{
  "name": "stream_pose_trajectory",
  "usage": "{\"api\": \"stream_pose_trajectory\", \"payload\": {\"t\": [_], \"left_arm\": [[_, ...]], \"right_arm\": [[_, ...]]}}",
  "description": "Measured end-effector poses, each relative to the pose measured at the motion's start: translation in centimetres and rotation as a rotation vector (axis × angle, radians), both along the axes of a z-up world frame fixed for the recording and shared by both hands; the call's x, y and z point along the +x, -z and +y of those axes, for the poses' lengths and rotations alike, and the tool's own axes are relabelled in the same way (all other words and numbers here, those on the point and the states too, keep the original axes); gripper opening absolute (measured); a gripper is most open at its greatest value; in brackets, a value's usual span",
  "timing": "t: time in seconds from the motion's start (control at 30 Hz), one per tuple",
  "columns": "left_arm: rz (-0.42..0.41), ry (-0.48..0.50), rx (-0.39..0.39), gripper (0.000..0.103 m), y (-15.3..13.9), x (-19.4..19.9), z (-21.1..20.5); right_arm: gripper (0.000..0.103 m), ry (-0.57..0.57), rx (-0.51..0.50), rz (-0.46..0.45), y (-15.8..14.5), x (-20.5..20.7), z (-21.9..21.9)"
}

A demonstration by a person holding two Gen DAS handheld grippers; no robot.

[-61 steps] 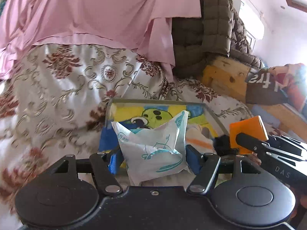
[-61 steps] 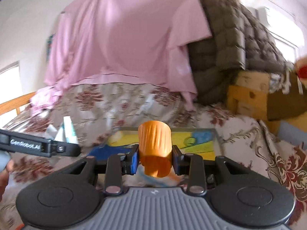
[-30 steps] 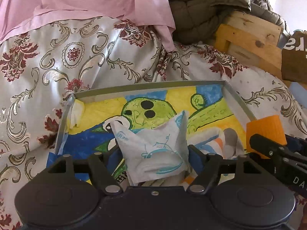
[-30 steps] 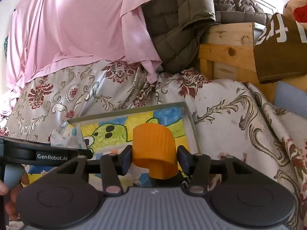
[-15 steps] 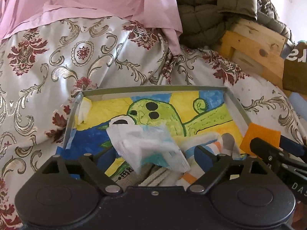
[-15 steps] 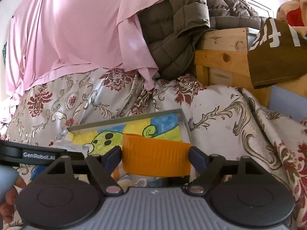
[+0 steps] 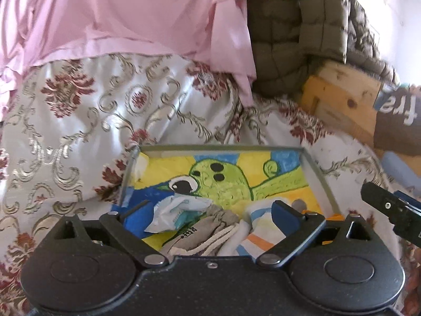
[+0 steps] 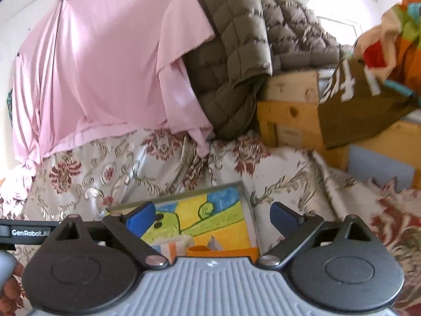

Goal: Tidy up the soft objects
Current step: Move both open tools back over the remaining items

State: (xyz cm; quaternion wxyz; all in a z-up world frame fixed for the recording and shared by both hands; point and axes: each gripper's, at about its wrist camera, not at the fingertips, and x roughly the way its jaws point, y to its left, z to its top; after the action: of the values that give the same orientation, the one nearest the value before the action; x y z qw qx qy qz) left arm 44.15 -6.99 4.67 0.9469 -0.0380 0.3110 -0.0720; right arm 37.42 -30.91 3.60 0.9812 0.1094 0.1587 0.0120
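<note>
A shallow tray with a green cartoon picture on its floor lies on the floral bedspread; it also shows in the right wrist view. In it lie a white tissue packet, a grey sock and a striped sock. My left gripper is open and empty just above them. My right gripper is open and empty over the tray's right part. An orange sponge lies in the tray below it.
A floral bedspread surrounds the tray. A pink sheet and a brown quilted jacket hang behind. A wooden crate and a brown printed cloth stand at the right.
My left gripper opened and dropped the tissue packet into the tray. My right gripper opened and dropped the orange sponge into the tray. Both grippers have lifted a little.
</note>
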Motion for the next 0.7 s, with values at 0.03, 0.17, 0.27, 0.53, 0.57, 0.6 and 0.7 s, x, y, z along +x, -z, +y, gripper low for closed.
{"api": "stream_pose_trajectory", "payload": {"t": [0.03, 0.17, 0.27, 0.53, 0.57, 0.6, 0.7], "left_arm": [[-0.009, -0.001, -0.005, 0.097, -0.5, -0.5, 0.1], [-0.067, -0.014, -0.041, 0.100, -2.6, -3.6, 0.6], [-0.109, -0.016, -0.065, 0.101, -3.9, -6.4, 0.7], [-0.202, -0.018, -0.068, 0.102, -5.7, -14.2, 0.9], [-0.209, -0.020, -0.069, 0.102, -5.7, -15.1, 1.1], [-0.216, -0.025, -0.071, 0.102, -5.7, -16.1, 1.3], [-0.226, -0.039, -0.082, 0.102, -5.5, -18.6, 2.1]], "right_arm": [[0.100, 0.004, 0.005, -0.013, -0.5, -0.7, -0.2], [0.103, 0.009, 0.012, -0.052, -2.2, -3.6, -0.6], [0.103, 0.011, 0.008, -0.074, -3.1, -6.1, -0.6], [0.103, -0.013, -0.006, -0.134, -4.6, -12.6, 0.5], [0.103, -0.015, -0.006, -0.137, -4.6, -13.5, 0.7], [0.103, -0.018, -0.005, -0.138, -4.5, -14.3, 0.9], [0.103, -0.021, -0.005, -0.133, -4.0, -16.5, 1.4]]}}
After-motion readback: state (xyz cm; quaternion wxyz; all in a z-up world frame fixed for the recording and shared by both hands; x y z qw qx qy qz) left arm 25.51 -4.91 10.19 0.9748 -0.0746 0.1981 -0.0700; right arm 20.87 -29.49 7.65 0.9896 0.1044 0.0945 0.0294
